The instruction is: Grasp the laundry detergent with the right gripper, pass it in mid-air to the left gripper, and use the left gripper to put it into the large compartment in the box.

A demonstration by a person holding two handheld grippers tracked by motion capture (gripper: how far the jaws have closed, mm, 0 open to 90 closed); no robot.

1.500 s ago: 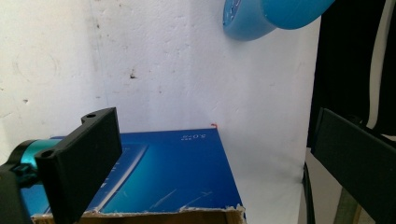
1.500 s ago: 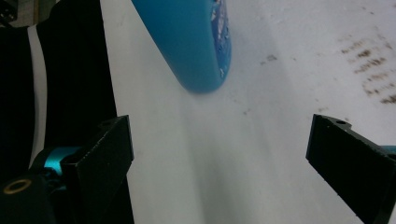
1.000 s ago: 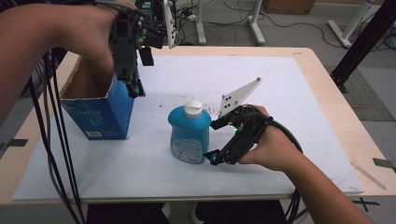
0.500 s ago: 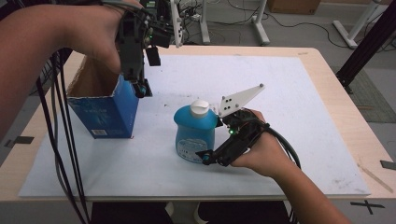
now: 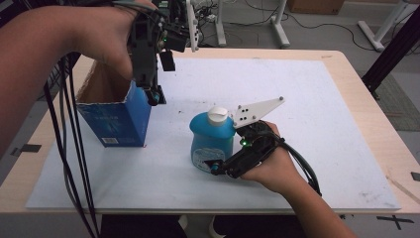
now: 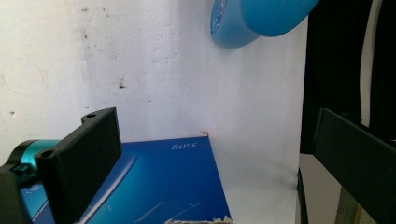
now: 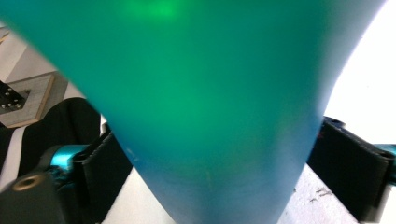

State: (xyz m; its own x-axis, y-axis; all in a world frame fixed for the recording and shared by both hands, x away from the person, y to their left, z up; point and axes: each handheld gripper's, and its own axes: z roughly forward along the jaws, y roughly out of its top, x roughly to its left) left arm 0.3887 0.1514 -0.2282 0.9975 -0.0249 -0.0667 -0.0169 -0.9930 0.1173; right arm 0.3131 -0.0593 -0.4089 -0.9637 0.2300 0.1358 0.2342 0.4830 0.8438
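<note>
The blue bottle (image 5: 212, 141) stands upright on the white sheet (image 5: 307, 109) that covers the tabletop (image 5: 364, 106), near its middle and just right of the open blue box (image 5: 116, 119). Compared with a second ago, the right hand-held gripper (image 5: 218, 166) sits lower and tighter against the bottle's lower body, and its jaws have just been closing with the bottle between them. In the right gripper view the bottle's curved wall (image 7: 201, 107) runs from one black jaw to the other, so the pads appear to be meeting it on both sides; I judge the grasp to be just forming and take it as pinching the bottle. That suggests the next step is a lift, probably toward the box.

The left hand-held gripper (image 5: 154, 96) hangs over the box's near right corner, jaws spread with nothing between them; it has kept its place over the same second. In its own view the box's blue side (image 6: 163, 182) lies below and the bottle's base (image 6: 252, 23) shows at the top.

The bottle is squat and rounded, translucent blue plastic with a white cap (image 5: 218, 115) and a pale label on its front. Its smooth curved sides could slip in a narrow pinch.
</note>
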